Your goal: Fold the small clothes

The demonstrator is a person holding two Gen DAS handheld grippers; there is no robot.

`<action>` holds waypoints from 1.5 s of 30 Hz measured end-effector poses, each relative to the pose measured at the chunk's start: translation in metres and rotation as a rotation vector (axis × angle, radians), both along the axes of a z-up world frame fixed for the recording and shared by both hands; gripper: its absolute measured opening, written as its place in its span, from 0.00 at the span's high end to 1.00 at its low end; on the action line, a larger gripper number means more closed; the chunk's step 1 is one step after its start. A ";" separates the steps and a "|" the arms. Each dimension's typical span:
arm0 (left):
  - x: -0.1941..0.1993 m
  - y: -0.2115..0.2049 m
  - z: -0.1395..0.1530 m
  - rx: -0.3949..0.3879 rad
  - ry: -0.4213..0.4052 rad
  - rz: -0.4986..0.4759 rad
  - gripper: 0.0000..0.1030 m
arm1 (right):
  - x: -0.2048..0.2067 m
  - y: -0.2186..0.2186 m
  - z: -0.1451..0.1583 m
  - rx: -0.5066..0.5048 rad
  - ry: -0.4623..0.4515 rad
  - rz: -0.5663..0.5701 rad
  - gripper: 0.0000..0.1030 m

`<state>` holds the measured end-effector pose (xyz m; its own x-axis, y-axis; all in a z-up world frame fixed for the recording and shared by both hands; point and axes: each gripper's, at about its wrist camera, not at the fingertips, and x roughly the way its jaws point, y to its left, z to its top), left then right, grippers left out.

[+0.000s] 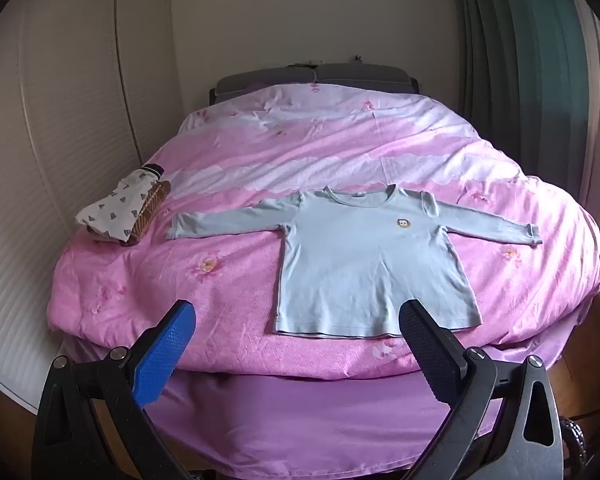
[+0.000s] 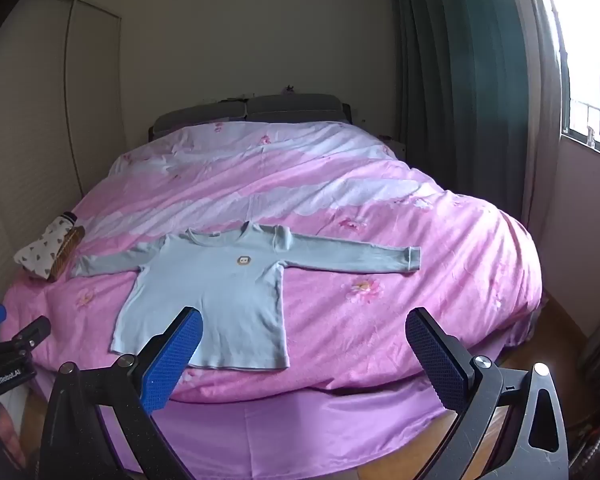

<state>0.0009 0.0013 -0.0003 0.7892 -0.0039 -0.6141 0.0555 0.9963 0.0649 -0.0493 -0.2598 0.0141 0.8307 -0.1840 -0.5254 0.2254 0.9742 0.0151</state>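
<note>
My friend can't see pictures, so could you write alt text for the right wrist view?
A small light blue long-sleeved shirt lies flat, sleeves spread, on a bed with a pink floral duvet. The right gripper hangs open and empty before the bed's near edge. A small stack of folded clothes sits at the left.
</note>
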 end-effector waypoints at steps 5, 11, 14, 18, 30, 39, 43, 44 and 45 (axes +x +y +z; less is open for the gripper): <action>-0.008 -0.002 0.001 0.011 -0.031 0.007 0.00 | -0.001 -0.001 0.000 0.006 -0.013 0.002 0.00; -0.004 0.004 0.003 -0.012 -0.003 0.005 0.00 | -0.002 -0.002 0.001 0.005 -0.016 0.004 0.00; -0.004 0.001 0.005 -0.014 -0.005 0.001 0.00 | -0.004 0.001 0.003 0.006 -0.017 0.002 0.00; -0.006 0.002 0.007 -0.017 -0.002 -0.005 0.00 | -0.004 -0.002 0.003 0.010 -0.016 0.006 0.00; -0.007 0.003 0.009 -0.023 -0.002 -0.002 0.00 | -0.004 0.000 0.005 0.004 -0.008 0.017 0.00; -0.007 0.003 0.009 -0.030 0.002 -0.001 0.00 | -0.005 -0.002 0.004 0.007 -0.003 0.021 0.00; -0.006 0.003 0.009 -0.028 0.003 -0.001 0.00 | -0.005 -0.002 0.004 0.008 -0.002 0.023 0.00; -0.007 0.002 0.010 -0.028 0.001 0.000 0.00 | -0.004 -0.002 0.004 0.008 -0.002 0.023 0.00; -0.007 0.002 0.010 -0.029 0.001 0.000 0.00 | -0.005 -0.002 0.004 0.007 -0.002 0.022 0.00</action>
<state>-0.0057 0.0036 0.0099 0.7886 -0.0222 -0.6144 0.0559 0.9978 0.0357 -0.0541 -0.2620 0.0183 0.8354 -0.1617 -0.5253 0.2036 0.9788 0.0225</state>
